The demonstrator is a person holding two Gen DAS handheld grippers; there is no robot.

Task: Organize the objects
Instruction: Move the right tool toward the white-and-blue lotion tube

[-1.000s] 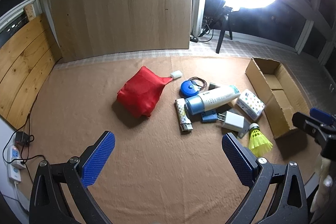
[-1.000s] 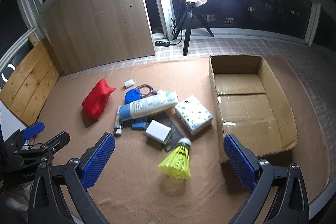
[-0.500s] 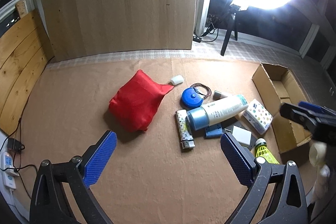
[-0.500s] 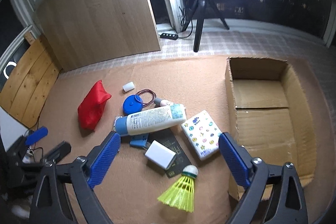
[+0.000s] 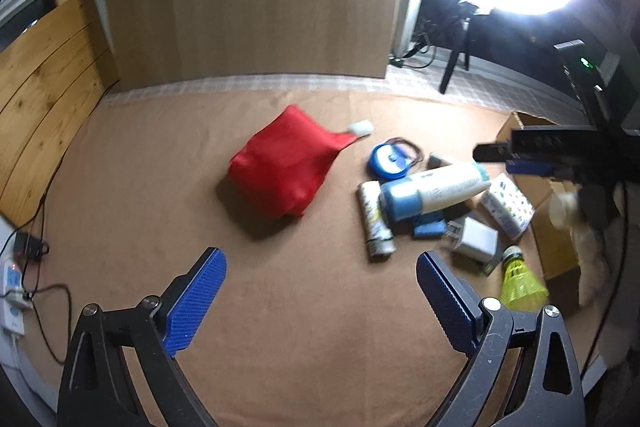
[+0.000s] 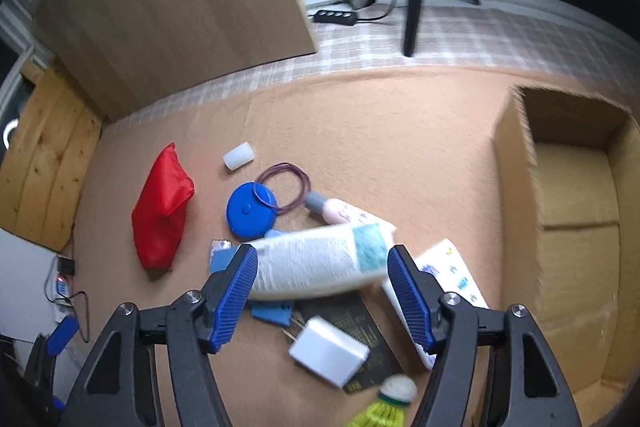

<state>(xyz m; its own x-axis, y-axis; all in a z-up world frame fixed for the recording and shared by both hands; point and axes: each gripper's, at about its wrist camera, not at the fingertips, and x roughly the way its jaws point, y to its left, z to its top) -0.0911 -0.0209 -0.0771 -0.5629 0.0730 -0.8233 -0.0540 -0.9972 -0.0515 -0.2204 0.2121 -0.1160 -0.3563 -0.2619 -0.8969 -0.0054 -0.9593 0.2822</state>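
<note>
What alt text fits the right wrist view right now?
The open right gripper straddles a white bottle lying on a tan mat, among a red bag, blue disc, white charger and shuttlecock. An open cardboard box sits right.

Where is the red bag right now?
The red bag lies on the brown mat, left of the pile; its nearest neighbours are the small white cap and the round blue case.

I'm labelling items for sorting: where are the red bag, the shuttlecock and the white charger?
red bag [image 5: 284, 171], left wrist view, middle of the cloth.
shuttlecock [image 5: 520, 277], left wrist view, yellow skirt.
white charger [image 6: 330, 351], right wrist view, top face.
</note>
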